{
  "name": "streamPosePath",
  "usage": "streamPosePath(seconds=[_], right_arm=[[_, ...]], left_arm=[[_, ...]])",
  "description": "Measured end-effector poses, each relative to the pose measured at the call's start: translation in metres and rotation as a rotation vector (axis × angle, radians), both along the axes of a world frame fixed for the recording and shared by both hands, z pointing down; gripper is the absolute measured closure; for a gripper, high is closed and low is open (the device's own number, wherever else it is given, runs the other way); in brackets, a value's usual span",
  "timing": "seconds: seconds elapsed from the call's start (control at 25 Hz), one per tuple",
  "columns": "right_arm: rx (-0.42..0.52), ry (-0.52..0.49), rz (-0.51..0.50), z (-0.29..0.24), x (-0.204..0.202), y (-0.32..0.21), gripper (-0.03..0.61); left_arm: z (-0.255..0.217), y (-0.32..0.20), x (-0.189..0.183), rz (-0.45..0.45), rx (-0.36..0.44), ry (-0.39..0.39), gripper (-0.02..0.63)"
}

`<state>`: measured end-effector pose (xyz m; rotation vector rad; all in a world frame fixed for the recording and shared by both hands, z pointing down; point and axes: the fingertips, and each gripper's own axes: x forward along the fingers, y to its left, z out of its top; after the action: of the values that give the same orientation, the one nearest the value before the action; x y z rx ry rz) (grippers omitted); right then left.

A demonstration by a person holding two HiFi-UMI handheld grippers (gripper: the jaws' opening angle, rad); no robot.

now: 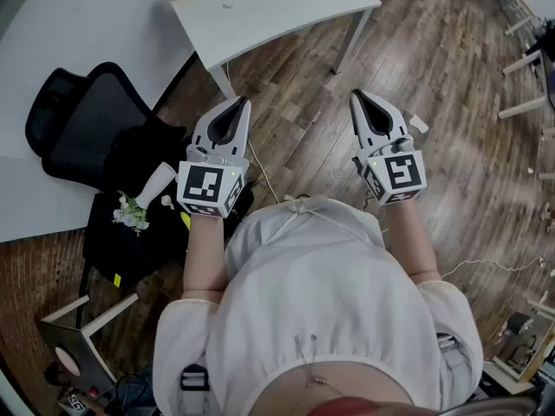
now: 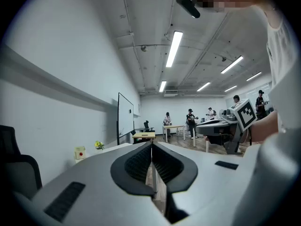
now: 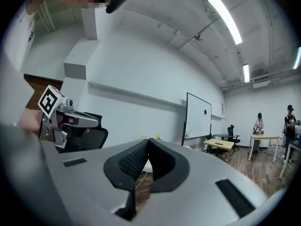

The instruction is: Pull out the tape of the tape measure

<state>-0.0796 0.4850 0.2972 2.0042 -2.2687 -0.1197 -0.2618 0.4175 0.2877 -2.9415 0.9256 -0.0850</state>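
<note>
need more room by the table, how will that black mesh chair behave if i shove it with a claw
The black mesh chair looks like an office type, so a shove would probably make it roll or swivel rather than stay put, though its base is hidden. The back looks like thin mesh, so it may flex under a narrow claw tip. The frame edge seems the firmer place to push.

- The person wears a cream-white blouse [image 1: 321, 293] with short puffed sleeves [image 1: 186, 319] and a small tie [image 1: 299, 203] at the neckline.
- The left hand-held gripper [image 1: 242, 102] has a smooth light-grey shell, and black ribbed pads [image 2: 138, 164] line its jaws.
- The right hand-held gripper [image 1: 356, 95] has the same shell and lining.
- Each carries a white cube [image 1: 208, 189] printed with black square markers, beside a tiny green light [image 1: 232, 174].
</note>
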Motion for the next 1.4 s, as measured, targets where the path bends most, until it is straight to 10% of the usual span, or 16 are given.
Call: streamPosePath(seconds=[0.68,0.72,0.8,0.84,1.4], right_arm=[[0.012,-0.015,0.046,0.009,-0.011,-0.022,0.58],[0.007,-0.015,0.054,0.011,-0.009,-0.025,0.499],[-0.009,-0.03,0.046,0.016,-0.006,-0.035,0.202],[-0.012,-0.042,0.047,0.017,-0.003,-0.039,0.172],[-0.037,-0.078,-0.122,0.041,0.067,-0.161,0.144]], left_arm=[[0.011,-0.018,-0.01,0.028,-0.042,0.069,0.591],[0.012,-0.021,-0.011,0.021,-0.048,0.084,0.558],[0.015,-0.031,-0.012,-0.008,-0.053,0.096,0.272],[0.017,-0.036,-0.014,-0.033,-0.052,0.096,0.264],[0.031,-0.123,0.031,-0.239,-0.047,0.016,0.245]])
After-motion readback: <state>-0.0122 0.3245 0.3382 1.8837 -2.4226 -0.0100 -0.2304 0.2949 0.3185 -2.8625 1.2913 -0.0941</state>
